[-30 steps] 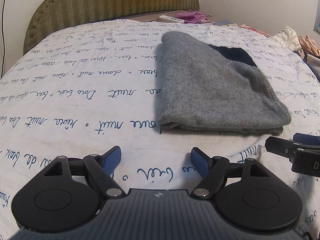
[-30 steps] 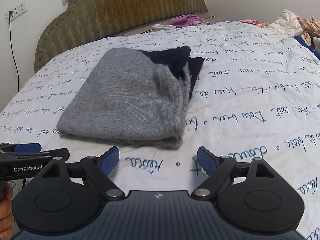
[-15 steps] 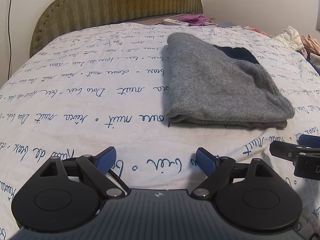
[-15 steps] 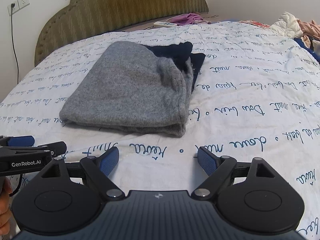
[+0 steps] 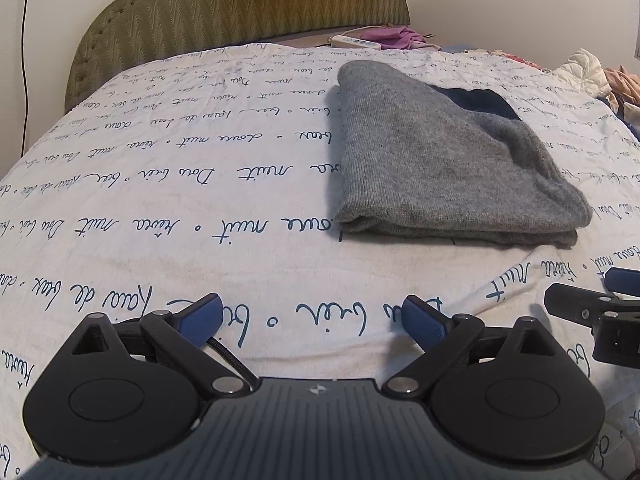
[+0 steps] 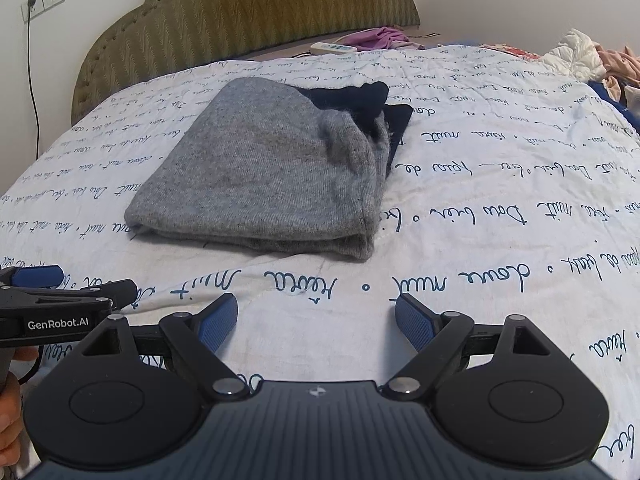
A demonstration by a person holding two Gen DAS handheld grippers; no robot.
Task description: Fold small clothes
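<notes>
Lying folded on the bedspread [image 5: 160,184], grey sweater [image 6: 260,172] running lengthwise toward the headboard [image 6: 248,8], navy garment [image 6: 356,100] beneath clearest in right view, left gripper [image 5: 312,318] opening on nothing, right gripper [image 6: 316,320] spread empty.

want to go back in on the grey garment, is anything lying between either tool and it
Nothing visible does. Only bare printed bedsheet lies between the right tool and the folded grey garment; the same holds for the left tool, whose jaws are opening with nothing between them.
</notes>
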